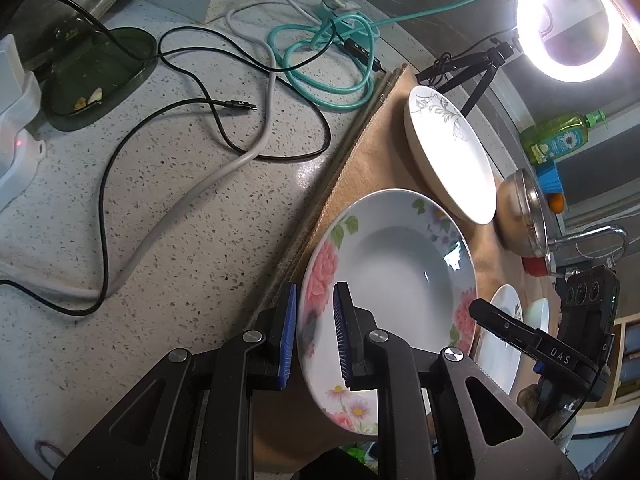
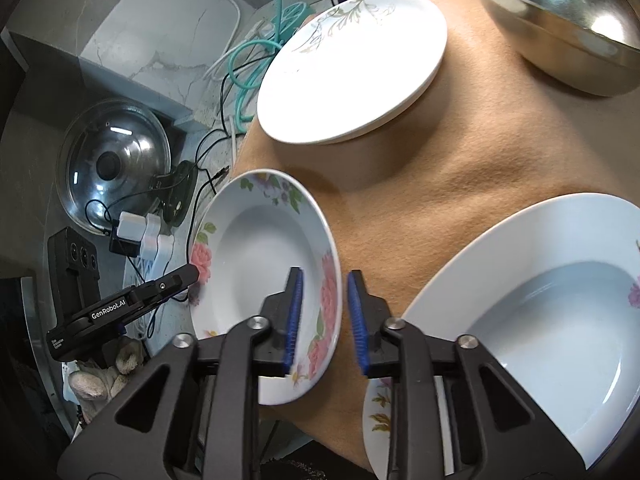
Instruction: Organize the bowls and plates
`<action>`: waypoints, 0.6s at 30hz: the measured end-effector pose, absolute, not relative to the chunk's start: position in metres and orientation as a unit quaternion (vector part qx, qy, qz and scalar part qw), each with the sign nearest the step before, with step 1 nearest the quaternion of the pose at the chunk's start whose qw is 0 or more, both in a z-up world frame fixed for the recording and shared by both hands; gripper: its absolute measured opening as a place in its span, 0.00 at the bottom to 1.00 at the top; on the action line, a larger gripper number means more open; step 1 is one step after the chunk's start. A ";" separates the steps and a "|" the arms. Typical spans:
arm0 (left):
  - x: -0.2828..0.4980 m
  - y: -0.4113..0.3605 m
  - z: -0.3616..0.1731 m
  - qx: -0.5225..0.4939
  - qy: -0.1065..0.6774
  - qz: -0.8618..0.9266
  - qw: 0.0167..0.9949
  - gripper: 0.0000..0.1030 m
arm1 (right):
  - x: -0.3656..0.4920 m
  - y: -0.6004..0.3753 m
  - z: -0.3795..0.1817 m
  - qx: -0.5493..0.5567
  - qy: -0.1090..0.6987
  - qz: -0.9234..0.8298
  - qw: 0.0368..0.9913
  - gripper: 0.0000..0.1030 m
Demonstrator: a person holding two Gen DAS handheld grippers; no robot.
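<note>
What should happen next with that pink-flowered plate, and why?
Probably shut the right hand-held gripper on the pink-flowered plate. Its fingers already straddle the plate's near rim with a gap showing, so it grips nothing yet. The left hand-held gripper straddles the opposite rim; whether it is clamped is unclear.

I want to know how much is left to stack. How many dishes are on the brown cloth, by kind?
Ceramic plates: 4 — pink-flowered deep plate, grey-leaf plate, large deep plate, yellow-flowered plate.
Steel bowls: 1 — steel bowl.
Total: 5
</note>
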State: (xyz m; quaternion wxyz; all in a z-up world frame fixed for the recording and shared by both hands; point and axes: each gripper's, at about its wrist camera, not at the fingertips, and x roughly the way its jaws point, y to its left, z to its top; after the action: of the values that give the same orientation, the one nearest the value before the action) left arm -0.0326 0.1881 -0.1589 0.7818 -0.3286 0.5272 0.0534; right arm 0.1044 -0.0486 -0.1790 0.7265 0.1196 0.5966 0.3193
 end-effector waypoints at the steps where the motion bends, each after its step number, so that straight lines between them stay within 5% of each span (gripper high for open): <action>1: -0.033 0.188 -0.159 -0.328 0.528 0.053 0.782 0.16 | 0.104 -0.047 -0.179 0.117 0.597 0.319 0.727 0.19; 18: -0.032 0.180 -0.151 -0.308 0.526 0.054 0.791 0.14 | 0.101 -0.045 -0.183 0.103 0.598 0.303 0.735 0.12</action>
State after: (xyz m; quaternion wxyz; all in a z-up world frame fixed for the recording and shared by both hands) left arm -0.0325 0.1804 -0.1511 0.7907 -0.3078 0.5265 0.0540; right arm 0.1010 -0.0451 -0.1827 0.7353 0.1029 0.5976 0.3027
